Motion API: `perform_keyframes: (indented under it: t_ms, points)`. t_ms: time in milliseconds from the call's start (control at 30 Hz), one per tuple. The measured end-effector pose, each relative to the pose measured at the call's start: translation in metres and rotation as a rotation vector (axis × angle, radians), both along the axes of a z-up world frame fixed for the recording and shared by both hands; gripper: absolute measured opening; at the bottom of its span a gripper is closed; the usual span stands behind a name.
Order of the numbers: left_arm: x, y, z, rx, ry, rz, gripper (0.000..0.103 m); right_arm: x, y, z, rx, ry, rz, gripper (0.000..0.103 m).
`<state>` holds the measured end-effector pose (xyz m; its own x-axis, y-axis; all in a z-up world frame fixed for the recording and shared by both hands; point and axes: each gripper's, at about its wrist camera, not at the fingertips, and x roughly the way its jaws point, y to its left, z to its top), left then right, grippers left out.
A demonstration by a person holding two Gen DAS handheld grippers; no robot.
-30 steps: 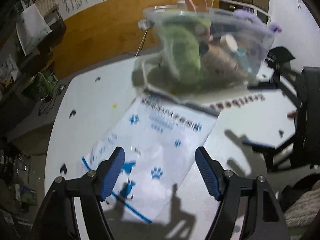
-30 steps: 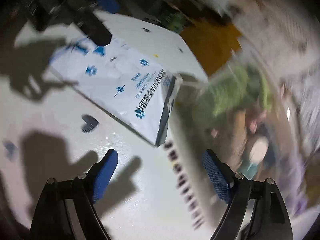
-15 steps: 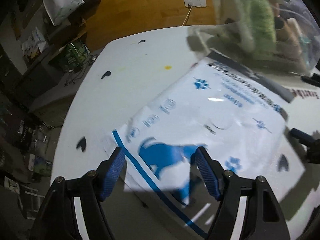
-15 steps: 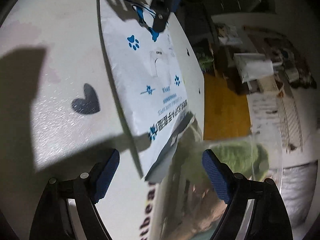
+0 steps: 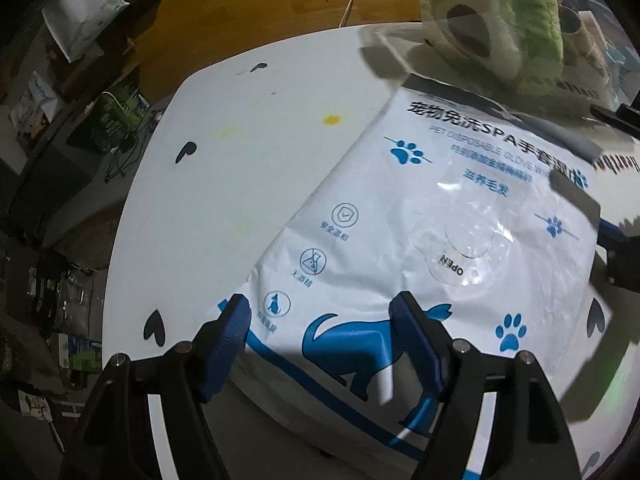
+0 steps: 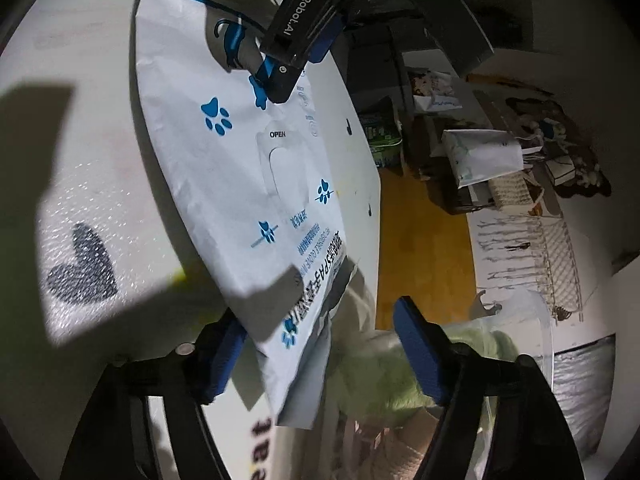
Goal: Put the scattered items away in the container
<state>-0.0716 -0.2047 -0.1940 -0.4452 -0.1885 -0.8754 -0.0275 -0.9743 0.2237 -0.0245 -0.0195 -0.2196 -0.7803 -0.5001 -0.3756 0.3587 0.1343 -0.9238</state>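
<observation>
On the white table (image 5: 224, 184) printed with small black hearts lies a flat white wipes pack (image 5: 432, 248) with blue paw prints, a blue dog figure and a clear flap marked OPEN. Its far short end rests against the foot of a clear plastic container (image 5: 600, 60), which already holds a green plush toy (image 5: 520, 12) and other small things too blurred to name.

From the left wrist view, the left gripper (image 5: 320, 332) hangs over the near end of the pack, jaws spread wide, blue pads apart above the dog print; whether the pads touch the pack cannot be told. At the right edge of that view the right gripper (image 5: 616, 248) shows at the pack's opposite side.

From the right wrist view, the right gripper (image 6: 316, 340) straddles the pack's corner beside the container; its jaws have just been closing, with the pack's edge between them, one pad just beside the edge and the other clear of it. A wooden floor (image 6: 420, 240) and cluttered shelves (image 6: 500, 160) lie beyond the table
</observation>
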Motion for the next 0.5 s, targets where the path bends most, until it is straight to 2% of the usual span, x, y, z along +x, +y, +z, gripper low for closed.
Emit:
perform_keyframes:
  t_ms: [67, 133, 200, 500]
  points:
    - [0.0, 0.002, 0.0, -0.012, 0.002, -0.015, 0.075, 0.002, -0.001, -0.006, 0.005, 0.007, 0.039, 0.059]
    - [0.0, 0.003, 0.0, -0.026, 0.004, -0.032, 0.076, 0.006, 0.0, -0.013, 0.025, 0.013, 0.095, 0.043]
    - [0.0, 0.005, 0.001, -0.036, 0.005, -0.046, 0.076, 0.01, 0.002, -0.02, 0.043, 0.013, 0.142, 0.035]
    - [0.001, 0.001, 0.001, -0.008, 0.009, -0.041, 0.076, 0.014, -0.014, -0.027, 0.013, 0.024, 0.28, 0.033]
